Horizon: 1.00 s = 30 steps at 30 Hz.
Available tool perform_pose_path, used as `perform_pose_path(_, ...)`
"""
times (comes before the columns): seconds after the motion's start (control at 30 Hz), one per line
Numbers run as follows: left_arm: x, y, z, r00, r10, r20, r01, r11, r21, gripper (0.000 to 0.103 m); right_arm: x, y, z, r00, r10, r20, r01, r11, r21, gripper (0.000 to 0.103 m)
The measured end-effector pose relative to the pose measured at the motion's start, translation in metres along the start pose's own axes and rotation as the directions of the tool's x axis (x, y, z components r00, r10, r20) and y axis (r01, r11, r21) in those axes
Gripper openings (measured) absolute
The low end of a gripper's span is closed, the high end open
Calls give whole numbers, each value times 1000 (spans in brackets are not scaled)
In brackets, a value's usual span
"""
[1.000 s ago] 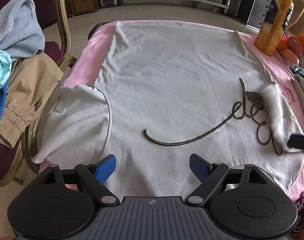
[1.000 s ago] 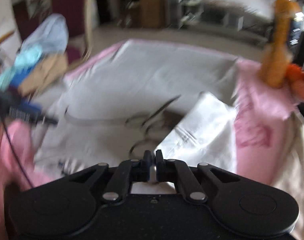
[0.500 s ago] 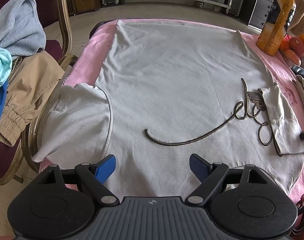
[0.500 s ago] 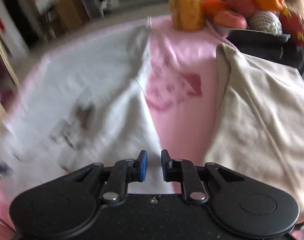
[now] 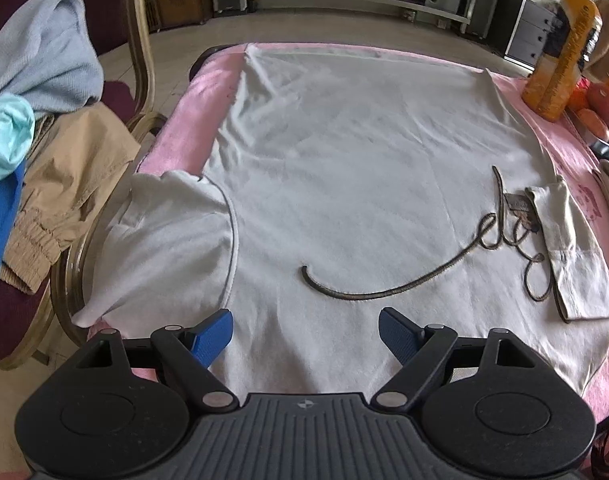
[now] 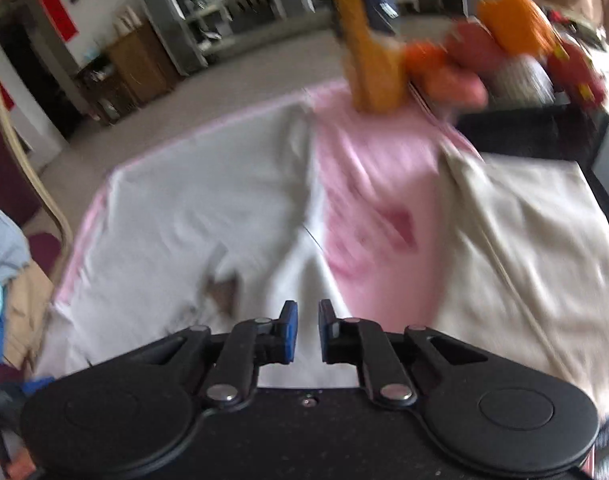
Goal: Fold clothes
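Blue-padded, the left gripper [image 5: 305,330] hovers low over the near hem of the white T-shirt [image 5: 344,184], jaws spread wide and holding nothing. The right gripper [image 6: 305,326], in a blurred view, hangs above the shirt's right edge with only a narrow gap between its pads, gripping nothing. The shirt lies flat on the pink cloth [image 5: 192,120] covering the worktop, right sleeve [image 5: 572,256] folded inward. Farther off, an orange bottle [image 5: 562,56] stands beside fruit [image 5: 602,98].
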State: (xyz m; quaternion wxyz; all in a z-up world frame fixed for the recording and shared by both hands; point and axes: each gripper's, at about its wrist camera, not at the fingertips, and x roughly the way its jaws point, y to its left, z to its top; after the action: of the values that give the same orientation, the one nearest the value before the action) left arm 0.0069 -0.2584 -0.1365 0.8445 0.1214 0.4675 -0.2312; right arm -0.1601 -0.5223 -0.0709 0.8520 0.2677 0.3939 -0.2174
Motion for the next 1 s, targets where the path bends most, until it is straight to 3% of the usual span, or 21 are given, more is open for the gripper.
perform_pose_path(0.1,3,4,2,1000,-2,-11,2,1000,-23,82,29,15,14,999,-7,-44,6,1000,-18,11)
perform_pose_path(0.27,6,8,4,1000,-10,-25,9,999,-49,82,96,24,8,985,-51,-167,46,998,-34,11)
perform_pose_path(0.4,9,8,7,999,-12,-31,10,998,-57,82,119,40,-2,989,-15,-148,-2,993,-120,13)
perform_pose_path(0.5,10,7,8,1000,-11,-27,9,998,-56,82,114,48,-3,988,83,-128,-101,985,-142,14)
perform_pose_path(0.7,10,8,8,1000,-18,-24,17,999,-52,82,96,4,4,999,12,-53,-10,999,40,14)
perform_pose_path(0.87,10,8,7,1000,-6,-25,5,999,-49,82,104,-12,-3,988,-118,-102,120,993,15,12)
perform_pose_path(1.0,9,8,4,1000,-12,-29,11,999,-34,82,85,-12,-18,967,-224,-126,221,975,-32,12)
